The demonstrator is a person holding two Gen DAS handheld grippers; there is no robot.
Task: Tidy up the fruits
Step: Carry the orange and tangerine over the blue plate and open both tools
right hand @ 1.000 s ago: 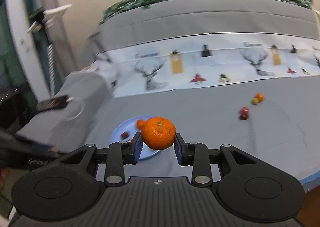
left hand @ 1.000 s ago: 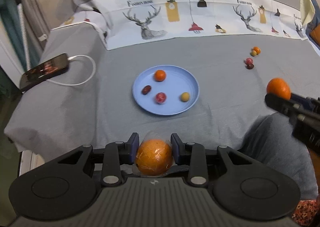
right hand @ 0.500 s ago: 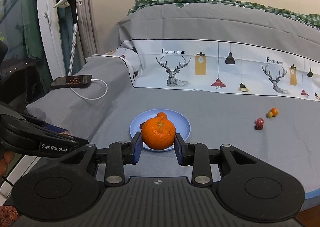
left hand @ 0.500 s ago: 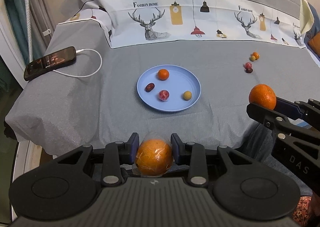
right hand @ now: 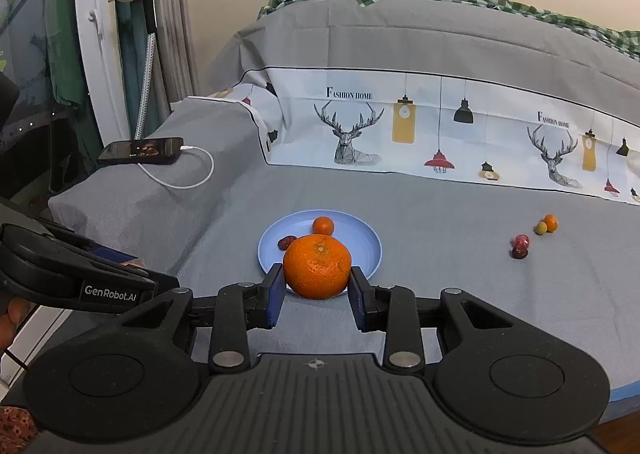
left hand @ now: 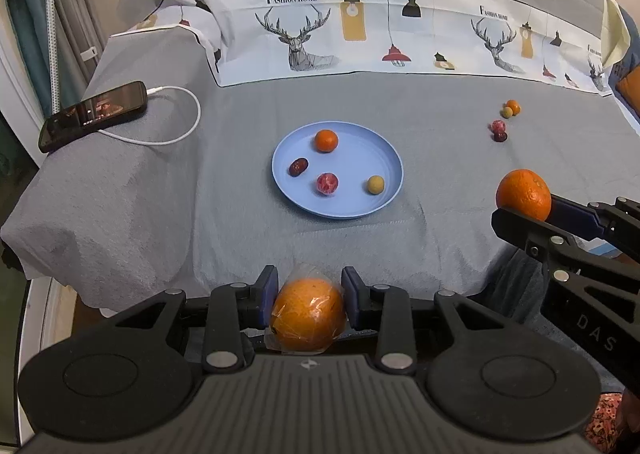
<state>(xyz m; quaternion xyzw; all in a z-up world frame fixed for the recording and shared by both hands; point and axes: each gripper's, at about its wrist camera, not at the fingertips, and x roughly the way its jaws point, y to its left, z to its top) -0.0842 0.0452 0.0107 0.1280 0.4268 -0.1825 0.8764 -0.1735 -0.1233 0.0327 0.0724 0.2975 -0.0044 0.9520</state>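
1. The left gripper (left hand: 308, 292) is clamping a wrapped orange (left hand: 308, 314) between its blue pads, the clear film around the fruit showing creases; it is hovering off the near edge of the bed, on the near side of the blue plate (left hand: 384, 193).
2. The right gripper (right hand: 316, 288) is gripping a bare mandarin (right hand: 317, 268) with both pads pressing its sides, stem end facing up; in its own view the fruit is hanging in front of the blue plate's (right hand: 368, 250) near rim and covering part of it.
3. In the left wrist view the right gripper (left hand: 520, 209) is sitting to the right of the plate, with the mandarin (left hand: 523, 194) showing at its tips.
4. The plate is lying flat on the grey bedspread (left hand: 240, 238) and is carrying four pieces: a small orange (left hand: 326, 140) at its far side, a dark red date (left hand: 298, 167) at its left, a red round fruit (left hand: 327, 184) near its middle, and a yellowish ball (left hand: 375, 185) at its right.
5. Well to the right of the plate and farther back, four more small fruits (left hand: 505, 121) are lying on the bedspread in two touching pairs.
6. To the plate's left, a phone (left hand: 94, 115) is resting on a raised fold of the cover with a white cable (left hand: 176, 137) looping from it.
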